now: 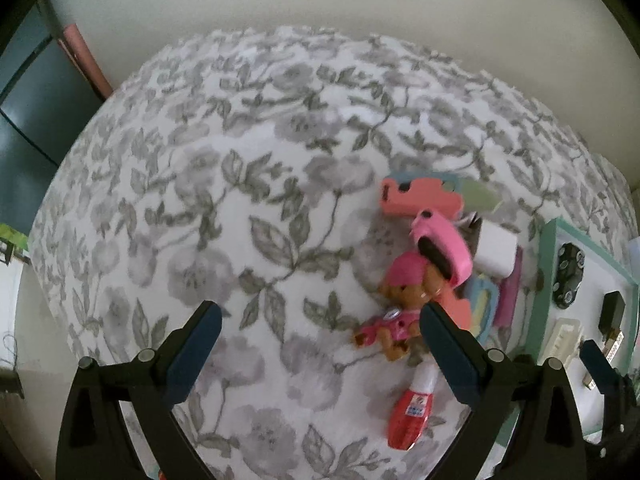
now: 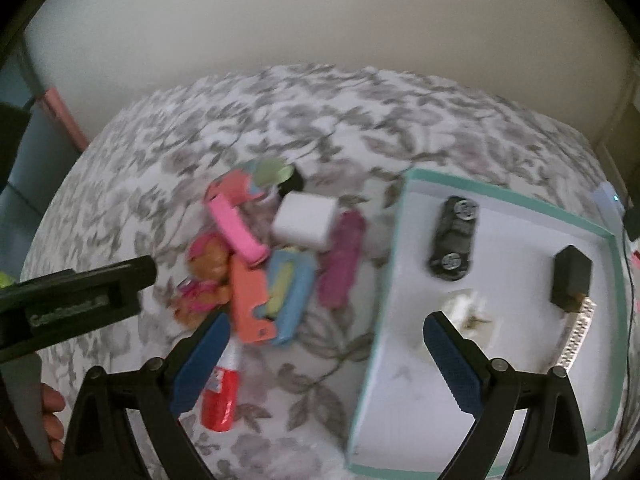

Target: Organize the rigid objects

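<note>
Jaws: my left gripper [image 1: 320,320] and right gripper [image 2: 326,330] both gape wide, empty.
Risk: grabbing into the tangled toy pile [image 2: 264,256] may drag neighbours off the bedspread [image 1: 240,160], missing the tray [image 2: 400,248].

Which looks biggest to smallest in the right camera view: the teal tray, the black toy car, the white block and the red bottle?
1. Teal tray, by far the largest.
2. Red bottle and black toy car: alike in length; the bottle lies nearer the camera, so unsure.
3. White block, a little smaller.
</note>
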Demonstrator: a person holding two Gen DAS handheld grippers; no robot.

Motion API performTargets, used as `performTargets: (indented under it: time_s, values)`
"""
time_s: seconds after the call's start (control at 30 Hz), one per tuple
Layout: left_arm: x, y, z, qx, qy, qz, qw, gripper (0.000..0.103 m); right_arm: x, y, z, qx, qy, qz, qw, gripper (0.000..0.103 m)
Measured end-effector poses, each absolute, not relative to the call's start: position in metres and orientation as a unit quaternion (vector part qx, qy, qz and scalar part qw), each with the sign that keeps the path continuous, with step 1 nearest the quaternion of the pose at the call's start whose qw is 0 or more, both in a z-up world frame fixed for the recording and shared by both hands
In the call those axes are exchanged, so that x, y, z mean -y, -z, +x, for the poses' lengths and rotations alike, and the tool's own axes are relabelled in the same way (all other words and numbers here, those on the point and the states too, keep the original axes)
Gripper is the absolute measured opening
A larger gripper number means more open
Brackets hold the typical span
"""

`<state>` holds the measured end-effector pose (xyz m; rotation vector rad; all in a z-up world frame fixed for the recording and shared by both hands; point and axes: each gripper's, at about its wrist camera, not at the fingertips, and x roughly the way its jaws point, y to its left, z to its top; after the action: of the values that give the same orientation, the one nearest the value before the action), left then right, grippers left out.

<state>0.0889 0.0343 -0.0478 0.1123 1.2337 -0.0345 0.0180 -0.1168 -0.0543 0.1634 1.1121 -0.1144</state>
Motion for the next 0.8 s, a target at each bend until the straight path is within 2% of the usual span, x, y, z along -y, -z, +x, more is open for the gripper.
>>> performTargets:
  time_s: [0.5,0.73,0.8]
  values:
    - [-0.061,0.087,0.09,-0.631,-0.027,0.019,0.775,0.099,0.07,0.101,0.023,-0.592,-0.003,0.03,0.805,0.098]
    - [-0.066,0.089,0.094,-0.634,-0.027,0.012,0.773,0.099,0.066,0.114,0.023,-0.607,-0.006,0.013,0.795,0.095]
    - [-0.065,0.089,0.095,-0.634,-0.023,0.011,0.773,0.099,0.067,0.114,0.023,-0.607,-0.003,0.011,0.795,0.091]
